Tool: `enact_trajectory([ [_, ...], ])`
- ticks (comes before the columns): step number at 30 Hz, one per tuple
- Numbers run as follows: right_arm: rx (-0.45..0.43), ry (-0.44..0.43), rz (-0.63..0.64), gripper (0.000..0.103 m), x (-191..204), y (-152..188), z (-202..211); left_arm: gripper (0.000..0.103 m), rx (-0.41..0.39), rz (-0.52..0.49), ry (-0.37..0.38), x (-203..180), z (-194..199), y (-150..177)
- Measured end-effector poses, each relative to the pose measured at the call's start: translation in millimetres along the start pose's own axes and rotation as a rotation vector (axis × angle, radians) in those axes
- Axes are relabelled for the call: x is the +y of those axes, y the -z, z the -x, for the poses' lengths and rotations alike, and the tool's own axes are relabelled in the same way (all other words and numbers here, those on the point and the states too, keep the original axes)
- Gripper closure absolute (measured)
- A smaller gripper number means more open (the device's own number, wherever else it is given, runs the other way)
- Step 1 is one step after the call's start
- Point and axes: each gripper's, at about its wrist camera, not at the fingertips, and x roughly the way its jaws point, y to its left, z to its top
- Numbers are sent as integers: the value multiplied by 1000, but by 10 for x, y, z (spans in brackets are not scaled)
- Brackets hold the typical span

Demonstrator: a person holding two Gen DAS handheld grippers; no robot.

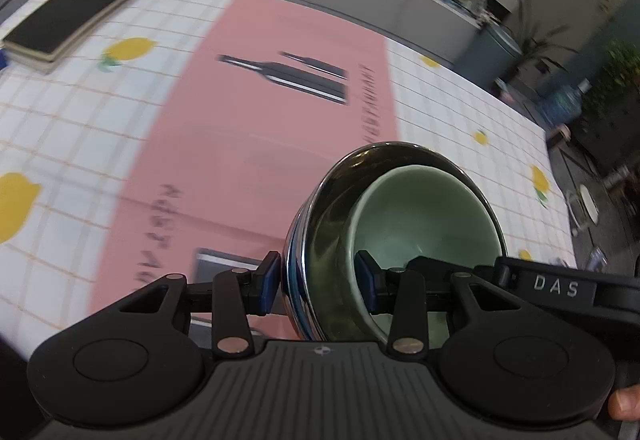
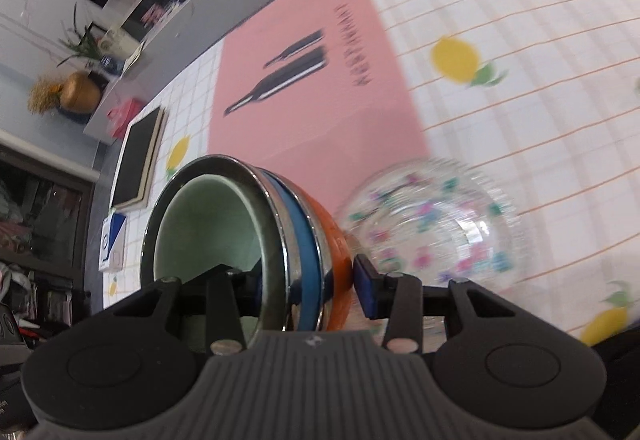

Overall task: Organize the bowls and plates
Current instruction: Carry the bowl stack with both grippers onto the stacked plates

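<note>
- Left fingers (image 1: 272, 280) are clamped across the wall of the nested bowl stack (image 1: 320, 240), one pad outside, one inside against the green bowl (image 1: 424, 216).
- Right fingers (image 2: 366, 290) grip the same stack; the inner finger is hidden behind the rim.
- The stack hangs tilted above the pink mat (image 1: 256, 128) on the counter (image 1: 60, 136).
- A glass bowl (image 2: 432, 224) just beyond is too blurred to read.

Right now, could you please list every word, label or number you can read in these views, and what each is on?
"DAS": on the right gripper arm, seen in the left wrist view.
Dark lettering on the pink mat: too blurred to read.
Blue-and-white box: print too small to read.
</note>
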Motion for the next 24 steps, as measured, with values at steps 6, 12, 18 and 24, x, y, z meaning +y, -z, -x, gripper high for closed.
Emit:
enact_trajectory([
  [6,-20,27,-46,62,-372,-50,148,58,39,-45,29,-305,-215,72],
  [12,-13,21,-68,62,-575,-53,160,58,60,-74,19,-452,-311,132],
  [18,-12,18,-66,62,-637,-74,130,58,70,-80,10,-497,-367,139],
  [24,-9,23,-76,62,-692,-47,114,58,81,-85,2,-516,-425,163],
])
